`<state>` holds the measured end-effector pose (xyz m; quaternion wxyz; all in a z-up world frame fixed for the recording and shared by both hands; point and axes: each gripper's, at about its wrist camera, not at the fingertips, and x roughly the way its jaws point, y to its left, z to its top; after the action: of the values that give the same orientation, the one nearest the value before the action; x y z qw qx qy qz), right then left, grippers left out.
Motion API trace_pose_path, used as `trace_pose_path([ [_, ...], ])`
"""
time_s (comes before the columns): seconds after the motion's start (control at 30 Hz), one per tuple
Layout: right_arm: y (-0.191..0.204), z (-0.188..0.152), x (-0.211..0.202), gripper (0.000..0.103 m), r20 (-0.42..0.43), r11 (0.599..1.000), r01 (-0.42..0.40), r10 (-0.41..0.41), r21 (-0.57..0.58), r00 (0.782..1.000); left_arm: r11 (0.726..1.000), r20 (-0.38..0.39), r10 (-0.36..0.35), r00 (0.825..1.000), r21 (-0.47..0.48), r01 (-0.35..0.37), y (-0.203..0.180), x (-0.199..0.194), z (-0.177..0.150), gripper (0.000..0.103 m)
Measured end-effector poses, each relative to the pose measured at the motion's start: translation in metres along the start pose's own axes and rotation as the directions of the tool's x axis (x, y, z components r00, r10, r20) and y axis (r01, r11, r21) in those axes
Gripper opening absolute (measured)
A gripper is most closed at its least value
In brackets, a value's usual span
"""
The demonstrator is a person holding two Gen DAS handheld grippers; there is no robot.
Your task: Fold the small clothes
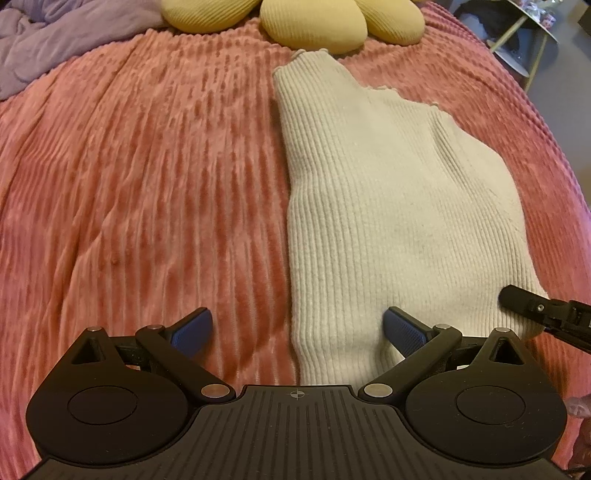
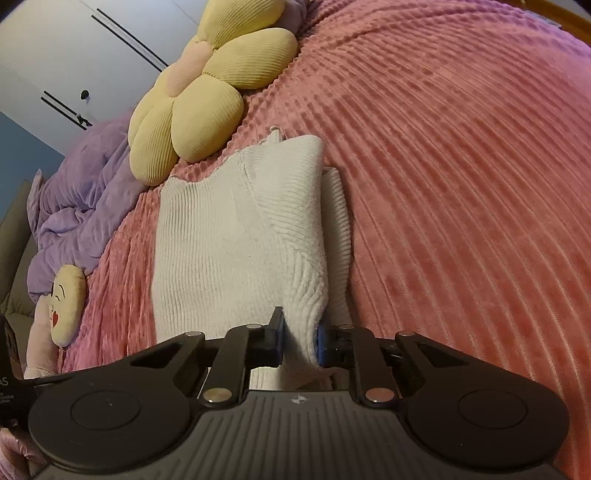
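On the pink ribbed plush bedspread point(image 1: 140, 192), the left gripper point(image 1: 297, 330) hovers with jaws wide, empty, over the near edge of the cream ribbed knit garment point(image 1: 369, 206). The right gripper point(image 2: 301, 341) pinches its near hem. Mid-fold, I judge; next, carry that hem across evenly.

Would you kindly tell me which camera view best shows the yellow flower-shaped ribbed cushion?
The right wrist view: the yellow flower-shaped ribbed cushion appears nearly whole, petals and pale pink centre, on the pink ribbed blanket. The left wrist view catches only three petals, cropped at the top edge.
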<state>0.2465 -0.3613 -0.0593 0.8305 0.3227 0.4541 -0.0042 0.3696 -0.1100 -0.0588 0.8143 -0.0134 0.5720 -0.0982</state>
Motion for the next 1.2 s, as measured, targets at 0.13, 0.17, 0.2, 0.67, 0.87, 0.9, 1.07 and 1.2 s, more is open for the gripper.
trace_pose_path([
  [0.13, 0.001, 0.000, 0.003, 0.015, -0.009, 1.000, 0.004, -0.004, -0.016, 1.000, 1.000, 0.000, 0.003, 1.000, 0.001, -0.003, 0.000, 0.000, 0.000, 0.102],
  [0.17, 0.001, 0.001, 0.002, 0.015, -0.010, 1.000, 0.002, -0.002, -0.010, 1.000, 1.000, 0.001, 0.003, 1.000, -0.001, -0.003, 0.000, -0.001, 0.000, 0.102],
  [0.2, 0.001, 0.001, 0.002, 0.015, -0.012, 1.000, 0.001, -0.001, -0.005, 1.000, 1.000, 0.003, 0.003, 1.000, -0.003, -0.003, 0.000, -0.001, 0.000, 0.102],
  [0.67, -0.006, 0.010, 0.004, 0.046, -0.057, 0.996, -0.017, 0.012, -0.092, 0.998, 0.999, 0.033, -0.040, 0.999, -0.007, 0.040, 0.020, -0.009, 0.004, 0.094],
  [0.87, -0.014, 0.035, 0.010, 0.078, -0.044, 0.992, -0.108, 0.106, -0.068, 0.993, 0.982, 0.094, -0.143, 0.985, -0.108, 0.153, 0.042, -0.012, 0.018, 0.096],
  [0.9, -0.013, 0.038, 0.017, 0.078, -0.055, 0.990, -0.115, 0.111, -0.078, 0.992, 0.973, 0.095, -0.192, 0.977, -0.111, 0.203, 0.042, -0.006, 0.021, 0.096],
  [1.07, -0.017, 0.042, 0.049, 0.078, -0.116, 0.987, -0.156, 0.151, -0.032, 0.982, 0.936, 0.057, -0.317, 0.947, -0.145, 0.322, 0.037, 0.028, 0.029, 0.096],
  [1.2, -0.019, 0.042, 0.053, 0.050, -0.105, 0.985, -0.172, 0.168, -0.031, 0.980, 0.936, 0.075, -0.320, 0.944, -0.129, 0.328, 0.036, 0.038, 0.027, 0.086],
])
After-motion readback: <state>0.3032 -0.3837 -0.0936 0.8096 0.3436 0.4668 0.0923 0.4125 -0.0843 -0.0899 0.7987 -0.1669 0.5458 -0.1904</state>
